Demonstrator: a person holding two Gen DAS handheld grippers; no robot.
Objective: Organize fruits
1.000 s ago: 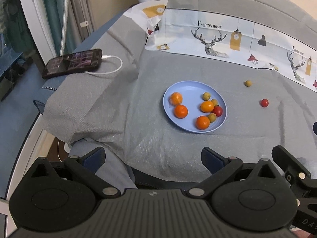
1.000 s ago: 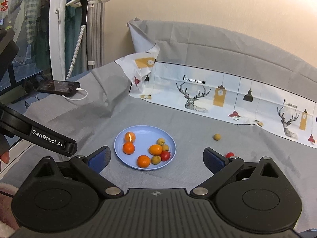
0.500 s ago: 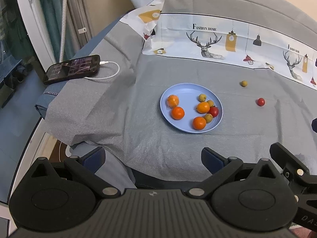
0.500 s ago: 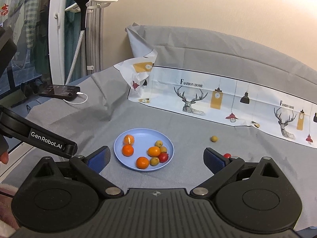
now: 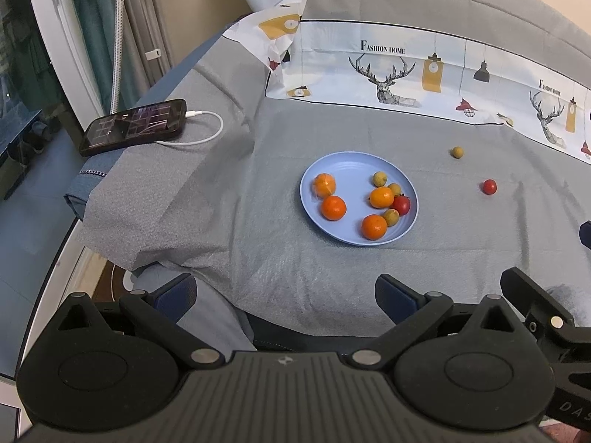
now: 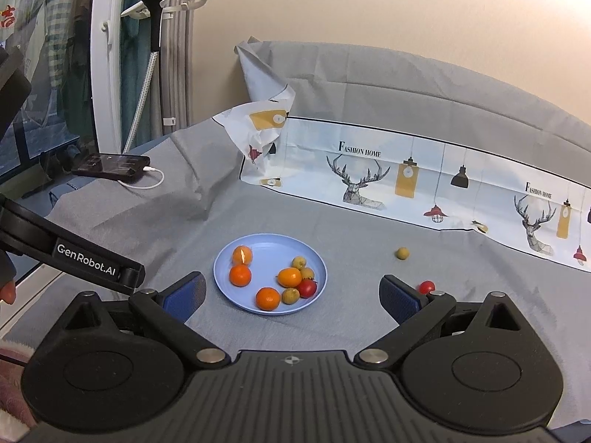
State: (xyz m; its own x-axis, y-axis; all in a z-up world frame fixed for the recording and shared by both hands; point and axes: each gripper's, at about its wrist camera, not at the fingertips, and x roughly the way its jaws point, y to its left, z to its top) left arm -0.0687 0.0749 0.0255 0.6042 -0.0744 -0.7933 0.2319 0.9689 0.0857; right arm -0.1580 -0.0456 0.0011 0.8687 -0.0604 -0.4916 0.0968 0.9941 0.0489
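A light blue plate [image 5: 347, 168] [image 6: 266, 245] on the grey cloth holds several oranges, small yellow-green fruits and one red fruit [image 5: 402, 204] [image 6: 307, 288]. A loose yellow-green fruit [image 5: 457, 152] [image 6: 402, 253] and a loose red fruit [image 5: 489, 186] [image 6: 426, 287] lie on the cloth right of the plate. My left gripper [image 5: 284, 289] is open and empty, held back near the cloth's front edge. My right gripper [image 6: 291, 291] is open and empty, in front of the plate, its right finger just before the loose red fruit.
A black phone [image 5: 135, 126] [image 6: 110, 165] on a white charging cable lies at the far left. A printed white cloth strip [image 5: 424, 74] runs along the back. The cloth's front left edge [image 5: 122, 254] drops off to the floor. A white stand [image 6: 155, 37] is at the left.
Both grippers have drawn back and tilted slightly; the plate looks a little smaller and farther. No fruit has moved and both grippers stay open.
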